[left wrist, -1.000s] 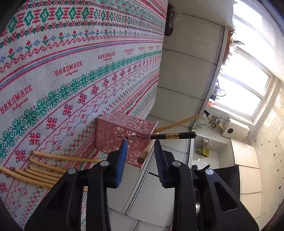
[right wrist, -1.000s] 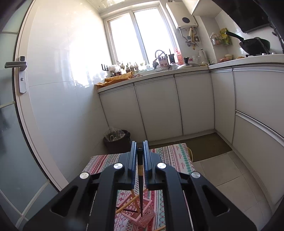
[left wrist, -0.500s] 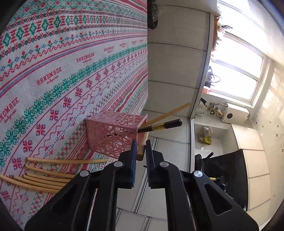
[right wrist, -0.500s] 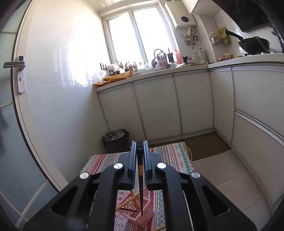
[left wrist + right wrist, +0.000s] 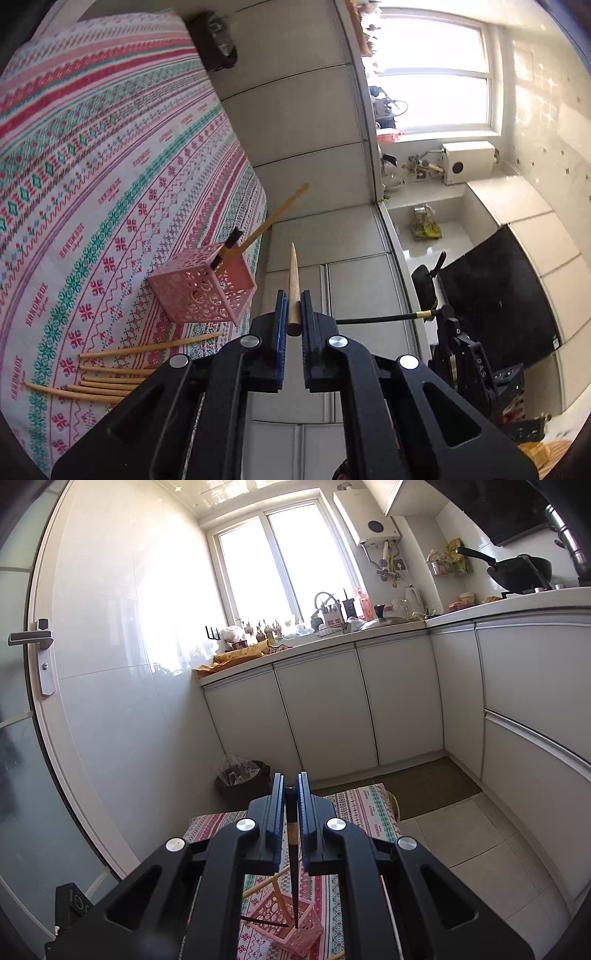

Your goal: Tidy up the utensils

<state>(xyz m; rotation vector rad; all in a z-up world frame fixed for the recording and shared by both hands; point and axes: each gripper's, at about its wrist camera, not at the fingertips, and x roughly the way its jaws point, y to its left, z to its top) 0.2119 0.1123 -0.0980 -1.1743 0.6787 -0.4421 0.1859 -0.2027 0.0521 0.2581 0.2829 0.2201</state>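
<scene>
Left claw: jaws have just been closing, now clamped on a pale tapered wooden chopstick.
Right claw: pinched tight on a black chopstick above the pink lattice plastic basket.
Desk: more chopsticks beside basket.
Advice: tip points-down, lower vertically into basket.

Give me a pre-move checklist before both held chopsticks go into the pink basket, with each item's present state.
1. Left gripper clamped on the wooden chopstick: ok, jaws have just closed onto its thick end.
2. Right gripper clamped on the black chopstick: ok.
3. Black chopstick's tip over the pink basket: ok, it hangs point down above the opening.
4. Wooden chopstick aimed at the basket: not ok, its tip points away from it.
5. Basket upright on the tablecloth: ok.
6. Room left inside the basket: cannot tell; two chopsticks already lean in it.
</scene>
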